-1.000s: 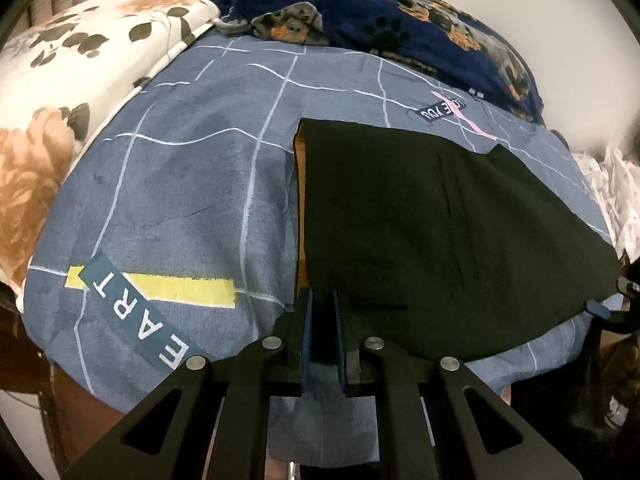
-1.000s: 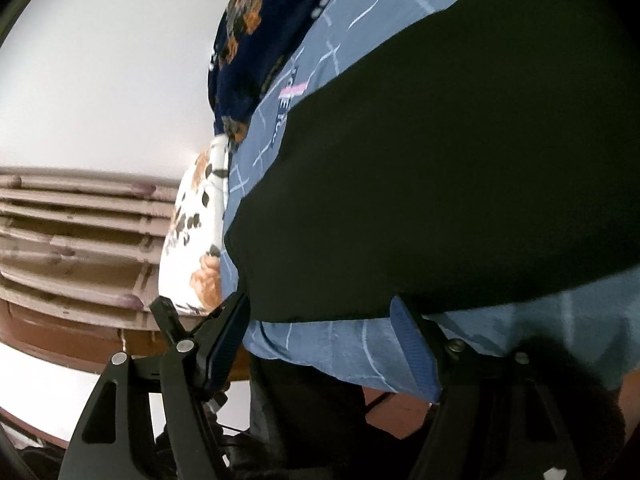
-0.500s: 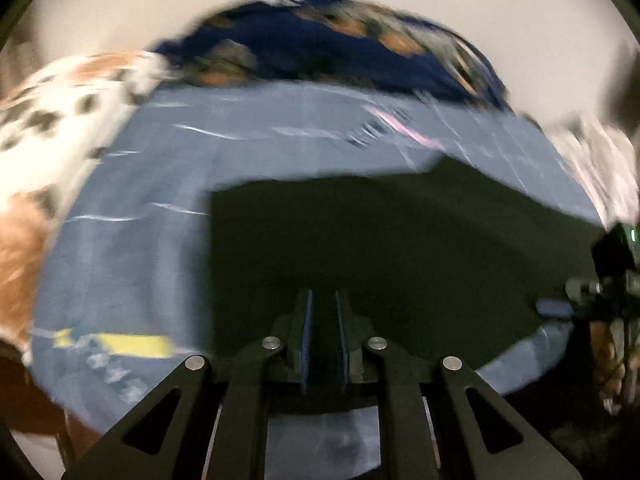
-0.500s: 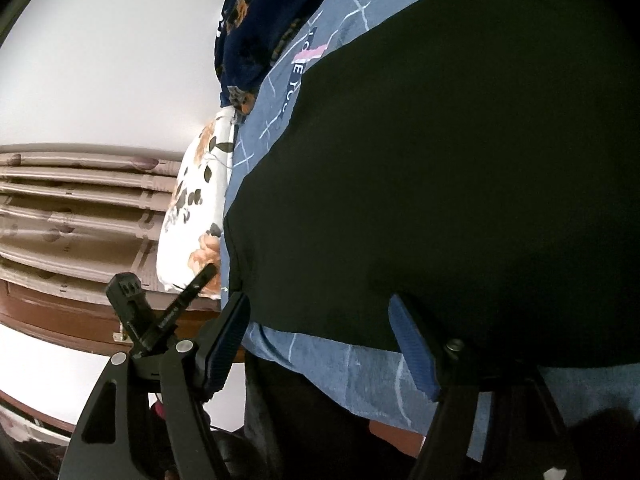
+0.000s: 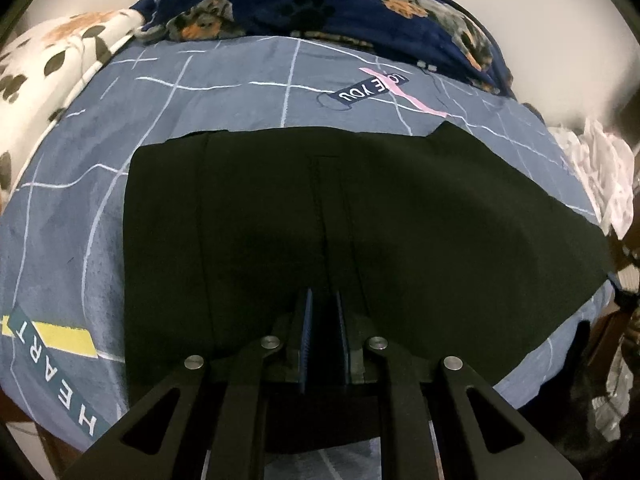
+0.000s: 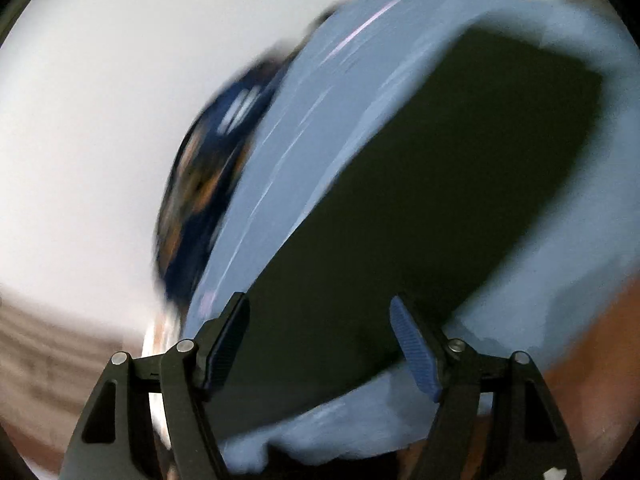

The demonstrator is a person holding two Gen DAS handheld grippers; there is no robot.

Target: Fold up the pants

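Black pants (image 5: 400, 220) lie flat on a blue checked bedsheet (image 5: 200, 92). My left gripper (image 5: 323, 294) points steeply down over the near middle of the pants, in line with a seam. Its jaws are shut, and I cannot make out any cloth pinched between them. The right wrist view is blurred by motion. There the pants (image 6: 440, 180) run away from me as a long dark strip on the sheet (image 6: 320, 112). My right gripper (image 6: 318, 304) stands open over their near end, with no pad pressing on the cloth.
A navy blanket with a dog print (image 5: 320, 0) is heaped at the far edge of the bed. A white floral pillow (image 5: 52, 64) lies at the left and crumpled white cloth (image 5: 600, 168) at the right. The sheet's near edge drops off just below the grippers.
My left gripper has moved right from the pants' left edge to over their middle; the pants stayed put. The right gripper has swung round, and its view is now blurred.
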